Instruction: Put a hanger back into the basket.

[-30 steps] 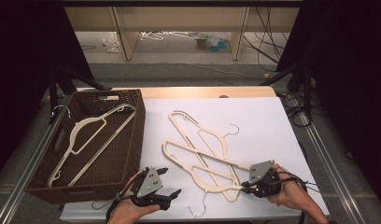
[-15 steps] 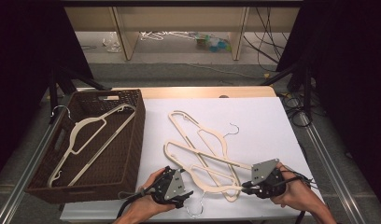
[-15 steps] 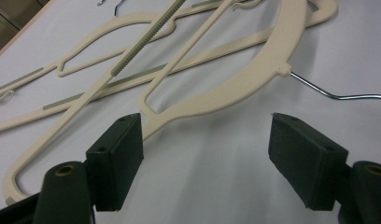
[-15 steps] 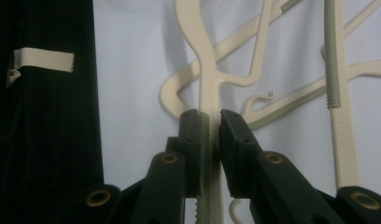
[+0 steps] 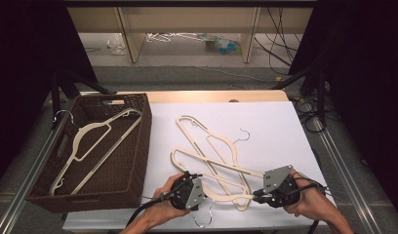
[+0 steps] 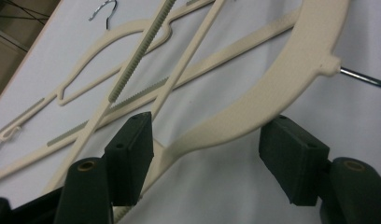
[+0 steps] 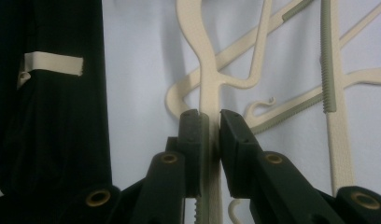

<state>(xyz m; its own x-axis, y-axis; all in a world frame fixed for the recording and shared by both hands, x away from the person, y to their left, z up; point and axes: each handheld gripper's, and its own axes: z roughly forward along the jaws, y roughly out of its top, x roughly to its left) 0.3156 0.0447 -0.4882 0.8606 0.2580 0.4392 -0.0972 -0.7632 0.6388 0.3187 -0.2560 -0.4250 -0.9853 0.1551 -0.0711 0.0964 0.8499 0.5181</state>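
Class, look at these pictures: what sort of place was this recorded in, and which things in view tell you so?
Probably a lab or recording workspace, not a home: a table under a white sheet, dark curtains at both sides, loose cables on the floor beyond, and cream hangers laid out beside a wicker basket.

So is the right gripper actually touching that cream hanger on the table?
Touching. In the right gripper view the right gripper has both jaws closed flat against a bar of the cream hanger, with no gap on either side.

Each black tool point(image 5: 212, 195) carries a grey three-cornered plate, brass-ringed screw holes and a trailing black cable.
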